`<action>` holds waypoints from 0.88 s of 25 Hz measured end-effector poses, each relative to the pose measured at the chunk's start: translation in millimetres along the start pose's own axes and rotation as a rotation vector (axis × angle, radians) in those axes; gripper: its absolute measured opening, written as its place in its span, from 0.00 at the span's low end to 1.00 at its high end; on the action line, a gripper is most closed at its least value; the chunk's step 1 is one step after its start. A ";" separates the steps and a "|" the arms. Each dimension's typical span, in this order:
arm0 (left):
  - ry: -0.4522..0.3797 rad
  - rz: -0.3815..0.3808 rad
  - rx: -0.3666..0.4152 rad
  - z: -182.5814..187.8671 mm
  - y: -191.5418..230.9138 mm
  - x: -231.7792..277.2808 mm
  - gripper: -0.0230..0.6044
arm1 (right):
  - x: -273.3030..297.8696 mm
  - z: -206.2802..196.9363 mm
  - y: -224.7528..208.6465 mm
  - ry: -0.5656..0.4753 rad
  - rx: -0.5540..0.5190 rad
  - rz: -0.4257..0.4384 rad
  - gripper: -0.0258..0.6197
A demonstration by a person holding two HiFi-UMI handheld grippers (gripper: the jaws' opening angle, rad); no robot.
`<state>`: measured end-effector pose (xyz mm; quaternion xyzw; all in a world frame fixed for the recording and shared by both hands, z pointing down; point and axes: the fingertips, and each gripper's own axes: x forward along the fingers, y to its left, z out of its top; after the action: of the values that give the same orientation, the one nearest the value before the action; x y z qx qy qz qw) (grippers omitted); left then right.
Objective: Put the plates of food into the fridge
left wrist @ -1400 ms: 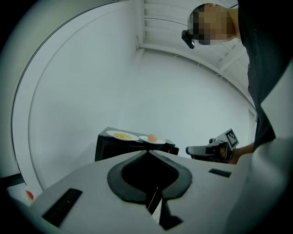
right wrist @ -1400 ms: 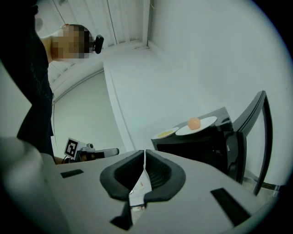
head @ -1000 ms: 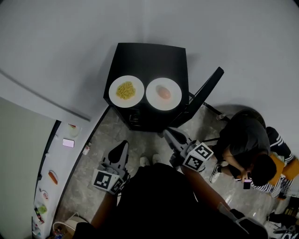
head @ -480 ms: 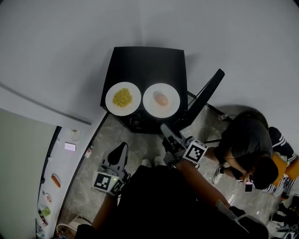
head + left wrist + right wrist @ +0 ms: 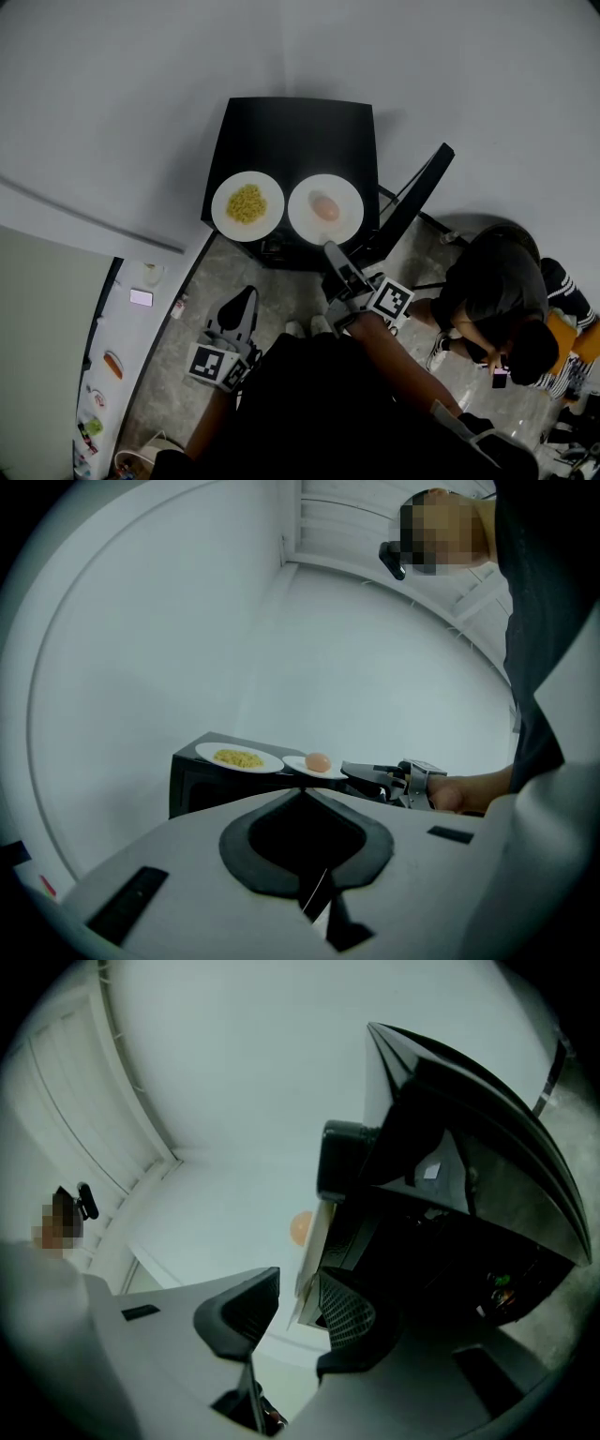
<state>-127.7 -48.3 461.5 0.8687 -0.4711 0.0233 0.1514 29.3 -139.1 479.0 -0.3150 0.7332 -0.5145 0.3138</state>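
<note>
Two white plates sit side by side on top of a black fridge (image 5: 295, 131). The left plate (image 5: 247, 205) holds yellow food, the right plate (image 5: 325, 209) a round orange piece. My right gripper (image 5: 332, 255) is at the near rim of the right plate. It is rolled on its side, and its jaws have just been opening. In the right gripper view the plate's rim (image 5: 312, 1241) stands between the open jaws, with the orange piece (image 5: 299, 1227) beyond. My left gripper (image 5: 244, 300) hangs lower left, shut and empty, and both plates (image 5: 238, 757) show ahead of it.
The fridge's black door (image 5: 410, 201) stands open to the right of the plates. A person (image 5: 492, 286) sits on the floor at the right. A white ledge (image 5: 117, 352) with small items runs along the lower left. A white wall is behind the fridge.
My right gripper moved up to the rim of the plate with the orange piece, rolled over, and its jaws opened. The left gripper hardly shifted.
</note>
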 end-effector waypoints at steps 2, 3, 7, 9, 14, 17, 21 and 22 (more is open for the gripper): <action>-0.002 0.000 0.002 0.3 1.6 1.0 0.08 | 1.5 1.8 -4.1 -0.022 0.042 -0.006 0.24; -0.001 0.001 0.001 0.1 2.7 1.8 0.08 | 2.4 3.0 -6.5 -0.031 0.060 -0.011 0.24; -0.002 0.004 0.005 1.9 4.8 3.3 0.08 | 4.6 9.5 -12.8 -0.052 0.113 -0.026 0.21; -0.008 0.006 0.007 4.0 4.3 3.8 0.08 | 5.3 12.2 -12.4 -0.058 0.132 -0.028 0.15; -0.013 0.004 0.009 4.2 2.1 3.0 0.08 | 3.3 12.0 -11.6 -0.050 0.159 -0.077 0.13; -0.014 0.005 0.006 2.8 0.2 1.5 0.08 | -2.2 7.9 -12.9 -0.049 0.214 -0.080 0.12; -0.016 0.005 0.005 2.0 -4.4 -3.2 0.08 | -12.2 -0.4 -7.1 -0.027 0.212 -0.069 0.11; -0.016 0.001 0.005 1.6 -6.3 -4.9 0.08 | -15.1 -2.4 -5.3 -0.022 0.212 -0.065 0.10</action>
<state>-125.3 -41.6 457.6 0.8689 -0.4729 0.0178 0.1453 37.2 -127.3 486.8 -0.3091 0.6605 -0.5958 0.3366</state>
